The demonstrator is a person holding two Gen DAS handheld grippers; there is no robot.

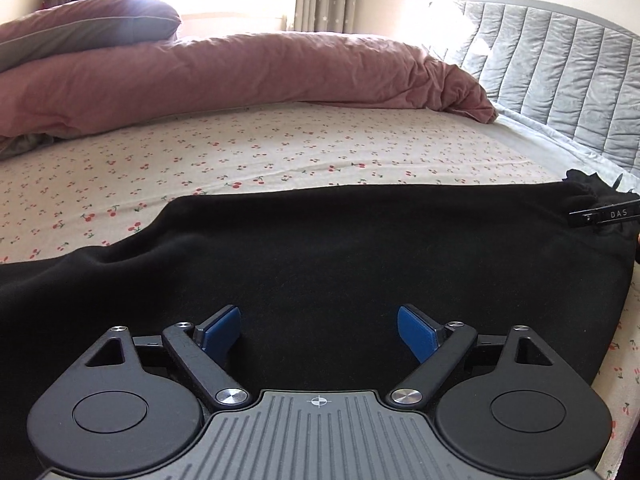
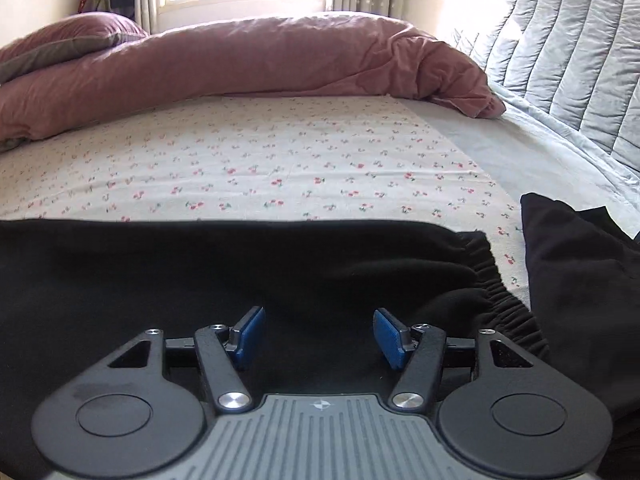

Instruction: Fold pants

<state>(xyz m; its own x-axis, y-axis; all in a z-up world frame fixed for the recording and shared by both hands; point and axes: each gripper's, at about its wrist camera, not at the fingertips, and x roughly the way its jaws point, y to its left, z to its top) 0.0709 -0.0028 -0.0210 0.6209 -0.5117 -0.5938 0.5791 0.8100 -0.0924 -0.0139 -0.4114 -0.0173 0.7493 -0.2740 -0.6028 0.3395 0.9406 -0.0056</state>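
Left claw: the left claw (image 1: 320, 330) stands wide open, its blue pads (image 1: 416, 330) spread apart above the black pants (image 1: 340, 256), nothing pinched between them.
Right claw: the right claw (image 2: 318, 332) is open too, a little less wide, with black cloth under the gap and its pads (image 2: 390, 336) clear of it.
Pants: spread flat along the near edge of the bed (image 1: 280, 152), on the cherry-print sheet.
Left view only: the pants' long stretch running off to the left, and a black bar lettered "DAS" (image 1: 608, 215) at the right edge by the gathered end.
Right view only: the elastic waistband (image 2: 492, 280) bunched at right, and a second dark cloth (image 2: 580, 280) beyond it.
Pose: both claws tilt downward over the fabric.
Background: pink duvet (image 1: 240, 76), grey quilted headboard (image 1: 560, 80).
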